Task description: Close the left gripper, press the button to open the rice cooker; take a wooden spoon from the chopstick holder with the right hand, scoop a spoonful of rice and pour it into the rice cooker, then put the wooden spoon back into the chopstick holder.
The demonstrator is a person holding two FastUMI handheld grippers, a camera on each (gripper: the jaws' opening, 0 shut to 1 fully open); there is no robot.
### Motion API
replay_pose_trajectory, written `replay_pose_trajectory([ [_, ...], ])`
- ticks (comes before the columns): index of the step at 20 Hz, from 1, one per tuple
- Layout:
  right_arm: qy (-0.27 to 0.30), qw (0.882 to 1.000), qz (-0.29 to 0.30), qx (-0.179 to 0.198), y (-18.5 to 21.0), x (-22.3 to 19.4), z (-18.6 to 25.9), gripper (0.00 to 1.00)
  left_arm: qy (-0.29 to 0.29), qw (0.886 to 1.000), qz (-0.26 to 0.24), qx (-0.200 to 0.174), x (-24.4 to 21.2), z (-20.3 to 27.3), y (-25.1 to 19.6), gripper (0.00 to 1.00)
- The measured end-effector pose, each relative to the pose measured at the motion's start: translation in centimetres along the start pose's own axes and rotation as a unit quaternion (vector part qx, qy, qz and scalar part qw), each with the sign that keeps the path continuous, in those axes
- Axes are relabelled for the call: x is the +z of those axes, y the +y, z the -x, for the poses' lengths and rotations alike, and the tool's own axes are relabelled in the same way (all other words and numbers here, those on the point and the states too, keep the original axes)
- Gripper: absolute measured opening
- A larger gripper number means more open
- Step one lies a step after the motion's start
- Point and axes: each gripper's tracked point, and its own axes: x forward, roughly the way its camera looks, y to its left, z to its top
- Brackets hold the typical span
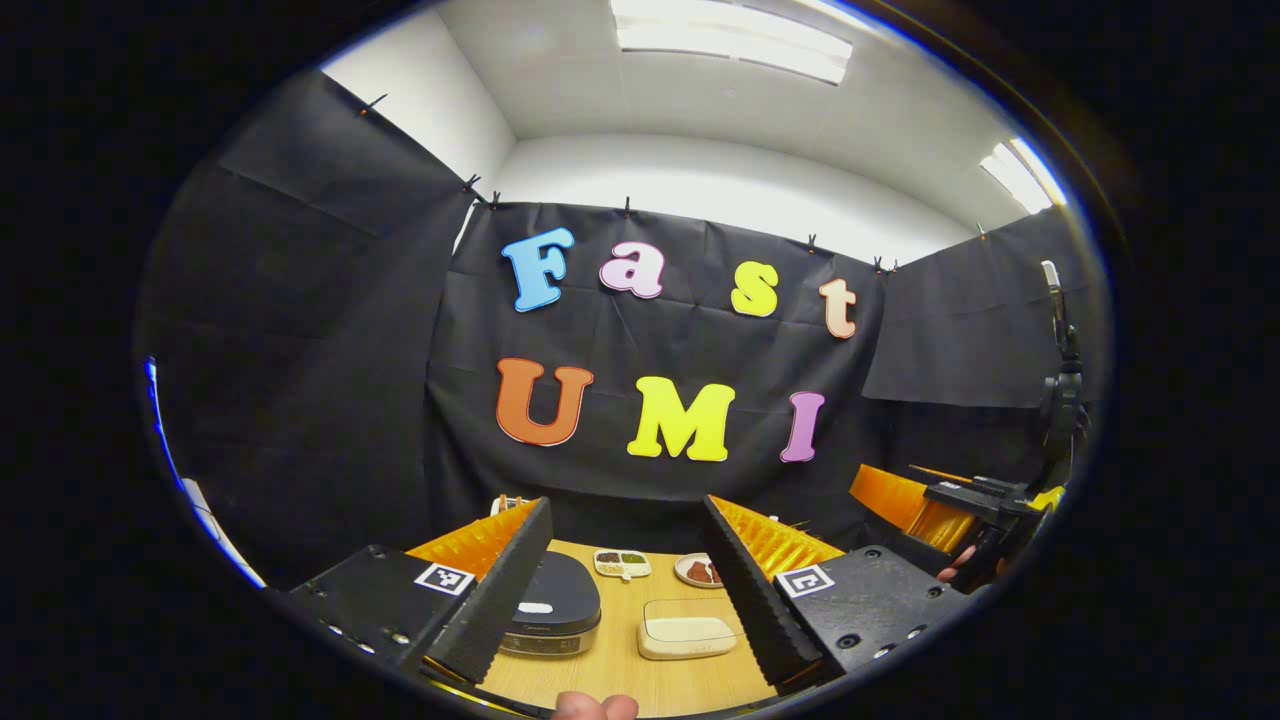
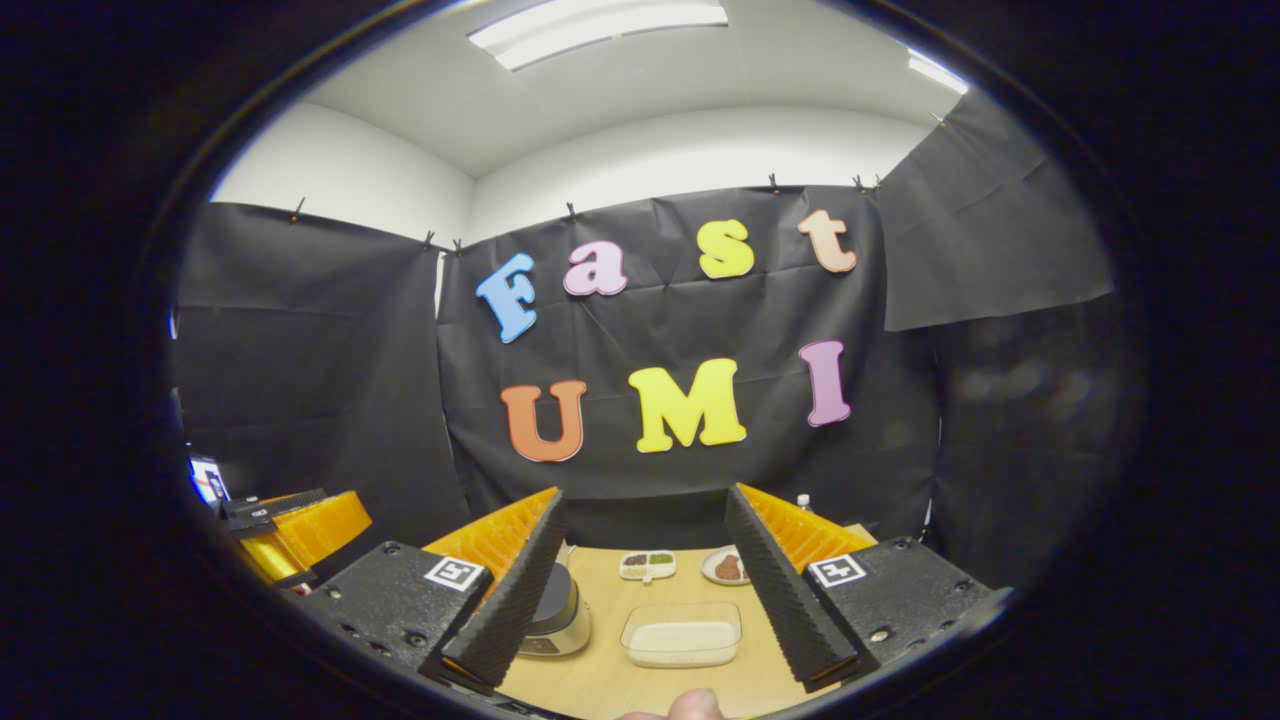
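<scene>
While the rice cooker point(image 1: 555, 605) sits with its lid down at the table's point(image 1: 620, 680) left, we note the clear rice container point(image 1: 686, 630) just to its right. Behind them, well apart, stand a divided dish point(image 1: 621, 563) and a small plate point(image 1: 697, 570). Our left gripper point(image 1: 628, 600) hangs above the table with jaws wide apart, holding nothing. Our right gripper point(image 2: 645, 600) likewise stands spread and empty, the container point(image 2: 682, 633) framed between its fingers.
</scene>
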Motion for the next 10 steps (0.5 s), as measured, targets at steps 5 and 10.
replay_pose_trajectory([
  [5, 0.011, 1.000, -0.010, -0.006, 0.0, -1.2, -0.3, 1.00, 0.005, 1.000, 0.006, -0.014, -0.2, -0.2, -0.6, 0.94],
  [10, 0.013, 1.000, -0.011, -0.006, 0.4, -1.5, -0.4, 0.99, 0.006, 1.000, -0.003, -0.011, -0.1, 0.2, 0.1, 0.94],
])
